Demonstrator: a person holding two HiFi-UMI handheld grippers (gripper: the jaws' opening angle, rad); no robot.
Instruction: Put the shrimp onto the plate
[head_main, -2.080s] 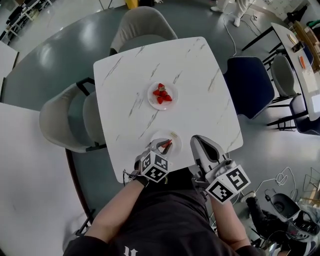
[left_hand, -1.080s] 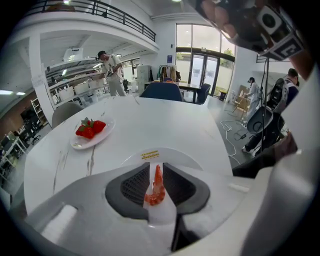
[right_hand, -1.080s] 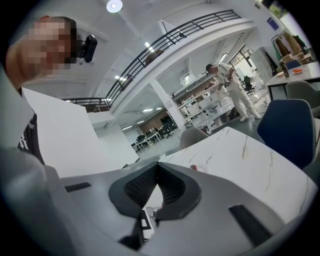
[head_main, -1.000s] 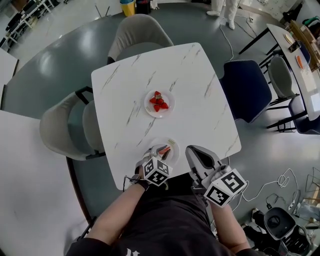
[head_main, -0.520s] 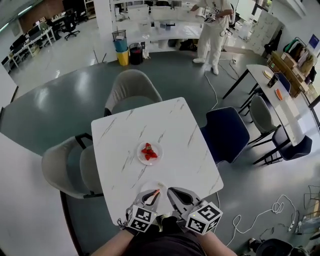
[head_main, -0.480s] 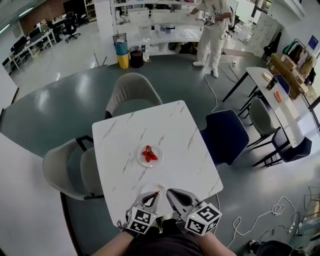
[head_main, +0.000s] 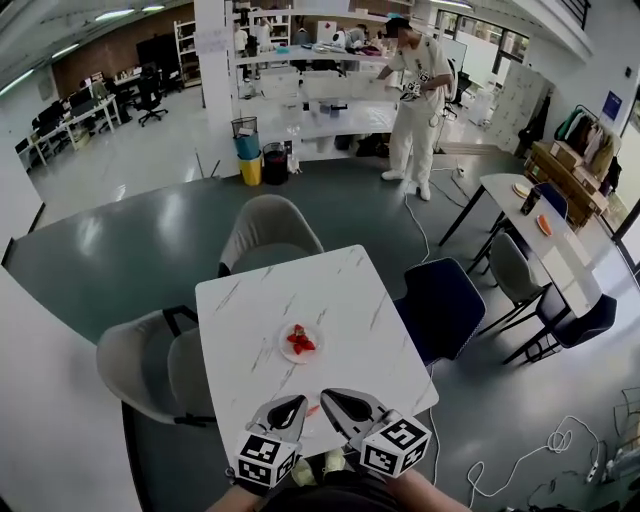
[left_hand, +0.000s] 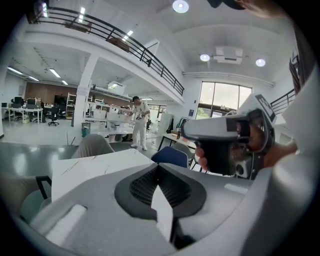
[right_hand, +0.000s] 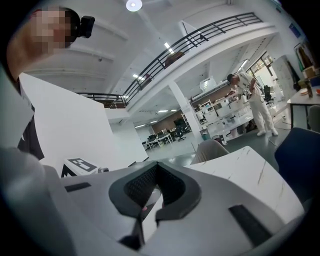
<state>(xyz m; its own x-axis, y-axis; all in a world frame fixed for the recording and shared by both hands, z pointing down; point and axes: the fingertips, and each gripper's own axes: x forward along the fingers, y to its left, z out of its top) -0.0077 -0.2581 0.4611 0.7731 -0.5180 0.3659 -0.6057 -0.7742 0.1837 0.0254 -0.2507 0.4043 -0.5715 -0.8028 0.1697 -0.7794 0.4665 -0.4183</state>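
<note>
In the head view a small white plate (head_main: 288, 351) at the middle of the marble table (head_main: 340, 290) holds a heap of red shrimp (head_main: 300, 341). At the table's near edge lies one orange shrimp (head_main: 313, 409) on a second white plate (head_main: 318, 425), largely hidden by my grippers. My left gripper (head_main: 295, 402) is just left of it and my right gripper (head_main: 328, 394) just right, tips almost side by side. In the left gripper view the left gripper (left_hand: 159, 170) has its jaws together with nothing between them. The right gripper (right_hand: 156, 170) looks the same in its own view.
Beige chairs stand at the table's far side (head_main: 268, 225) and left side (head_main: 140, 365), and a dark blue chair (head_main: 440, 305) at its right. A person in white (head_main: 412, 100) stands by shelves far behind. Another table (head_main: 530, 220) with chairs is at the right.
The head view has tilted up and now takes in the whole room. Both grippers have drawn close together at the near plate. The table and far plate look smaller.
</note>
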